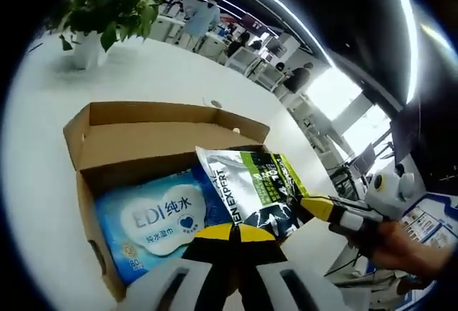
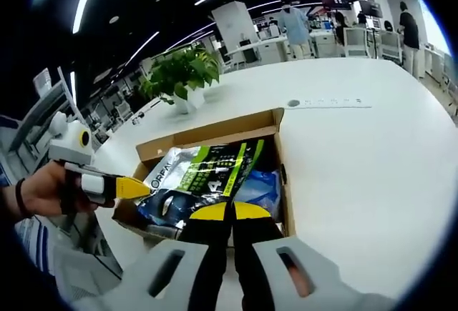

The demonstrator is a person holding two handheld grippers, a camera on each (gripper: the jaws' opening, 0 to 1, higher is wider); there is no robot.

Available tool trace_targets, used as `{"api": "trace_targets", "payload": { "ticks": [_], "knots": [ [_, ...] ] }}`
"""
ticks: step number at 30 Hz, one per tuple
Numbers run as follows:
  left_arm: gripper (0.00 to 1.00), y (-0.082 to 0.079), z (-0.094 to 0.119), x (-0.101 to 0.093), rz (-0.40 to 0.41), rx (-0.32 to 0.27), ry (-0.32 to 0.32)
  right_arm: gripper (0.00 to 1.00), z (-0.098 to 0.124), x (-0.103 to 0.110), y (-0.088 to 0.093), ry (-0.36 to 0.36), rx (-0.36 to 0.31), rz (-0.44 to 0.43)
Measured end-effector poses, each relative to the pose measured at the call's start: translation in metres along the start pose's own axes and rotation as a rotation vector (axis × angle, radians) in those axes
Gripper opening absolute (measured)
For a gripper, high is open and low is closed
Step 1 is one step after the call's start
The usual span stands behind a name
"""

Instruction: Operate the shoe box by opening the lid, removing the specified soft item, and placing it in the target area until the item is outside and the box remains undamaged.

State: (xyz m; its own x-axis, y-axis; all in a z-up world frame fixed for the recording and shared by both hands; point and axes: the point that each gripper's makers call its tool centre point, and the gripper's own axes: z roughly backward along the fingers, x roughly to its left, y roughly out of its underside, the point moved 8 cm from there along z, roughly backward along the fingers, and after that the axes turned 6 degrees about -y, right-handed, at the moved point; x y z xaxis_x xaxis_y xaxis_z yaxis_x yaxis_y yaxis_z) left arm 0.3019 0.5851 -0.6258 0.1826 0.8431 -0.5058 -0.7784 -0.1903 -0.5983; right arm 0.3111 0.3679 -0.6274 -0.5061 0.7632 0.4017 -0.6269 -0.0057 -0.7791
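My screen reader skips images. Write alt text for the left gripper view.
An open cardboard box on a white table holds a blue wipes pack. The right gripper clamps a grey-green pouch above it.

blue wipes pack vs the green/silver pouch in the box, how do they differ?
The blue wipes pack lies flat on the floor of the shoe box; the green/silver pouch is tilted up, its edge pinched by the right gripper. The pouch overlaps the wipes pack. Both are soft packets.
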Motion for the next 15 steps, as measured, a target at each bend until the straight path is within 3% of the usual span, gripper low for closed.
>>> {"api": "trace_targets", "payload": {
  "ticks": [7, 15],
  "knots": [
    [0.0, -0.003, -0.005, -0.021, -0.034, -0.001, 0.034, 0.0, 0.02, -0.009, -0.002, 0.025, -0.031, -0.006],
    [0.0, -0.001, -0.016, -0.048, -0.046, 0.017, 0.087, 0.0, 0.049, -0.023, 0.008, 0.064, -0.057, -0.024]
  ]
}}
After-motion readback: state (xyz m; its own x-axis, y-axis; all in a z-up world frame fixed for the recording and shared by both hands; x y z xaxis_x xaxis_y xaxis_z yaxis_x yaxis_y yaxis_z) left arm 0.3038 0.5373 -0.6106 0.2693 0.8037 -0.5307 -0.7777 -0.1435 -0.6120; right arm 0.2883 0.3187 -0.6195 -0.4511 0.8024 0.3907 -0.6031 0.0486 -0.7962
